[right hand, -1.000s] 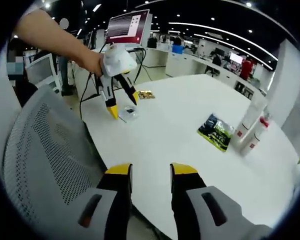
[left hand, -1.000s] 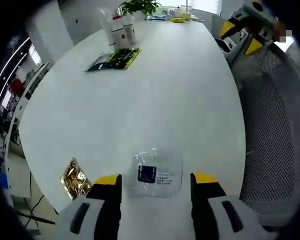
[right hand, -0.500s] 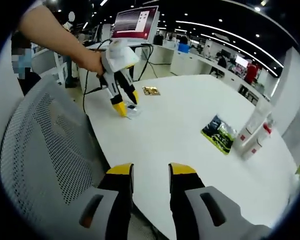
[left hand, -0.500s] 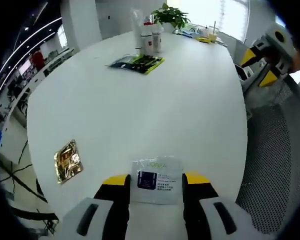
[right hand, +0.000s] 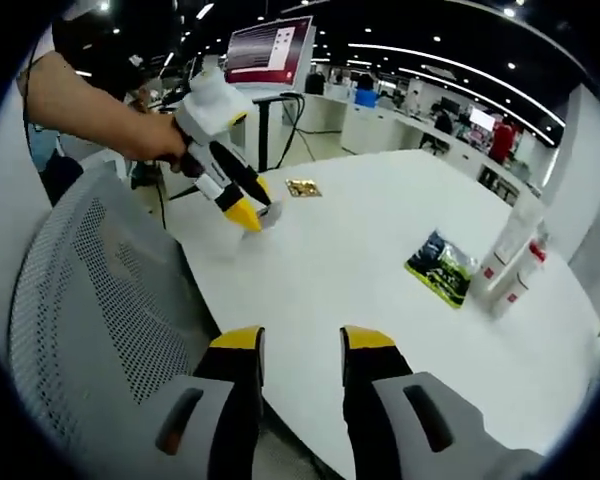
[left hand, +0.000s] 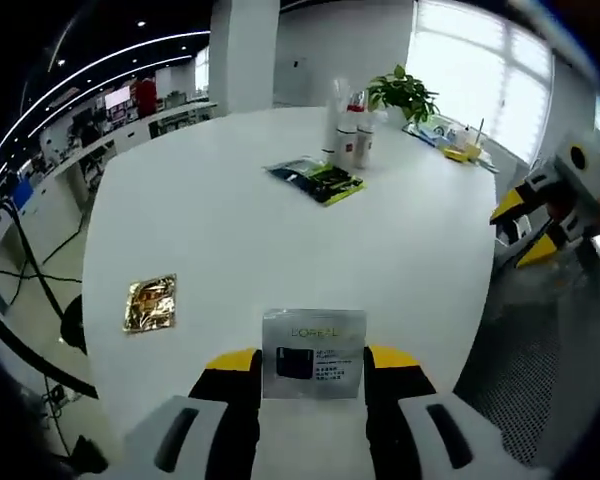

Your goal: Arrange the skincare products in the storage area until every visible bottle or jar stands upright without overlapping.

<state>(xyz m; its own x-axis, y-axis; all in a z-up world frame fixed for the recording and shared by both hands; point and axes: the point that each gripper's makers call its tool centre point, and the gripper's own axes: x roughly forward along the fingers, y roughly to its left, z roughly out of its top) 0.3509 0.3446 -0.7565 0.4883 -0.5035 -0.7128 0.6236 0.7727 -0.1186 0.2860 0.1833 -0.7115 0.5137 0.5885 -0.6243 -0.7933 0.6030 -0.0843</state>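
My left gripper [left hand: 310,362] is shut on a clear L'Oreal sachet [left hand: 313,340] and holds it just above the near edge of the white table [left hand: 230,240]. In the right gripper view the left gripper [right hand: 244,211] shows at the table's left edge, the sachet [right hand: 269,213] in its yellow tips. Three tall white bottles [left hand: 348,135] stand upright together at the far side, also seen as bottles [right hand: 510,262] on the right. My right gripper [right hand: 302,345] is open with nothing between its fingers, over the table edge by the chair.
A gold sachet [left hand: 152,302] lies flat near the left edge, and a green-black sachet [left hand: 318,180] lies in front of the bottles. A grey mesh chair [right hand: 90,320] stands against the near edge. A potted plant [left hand: 400,92] stands at the far end.
My left gripper closed on the clear sachet and raised it off the table, tilting the view upward. The right gripper has stayed open in the same place.
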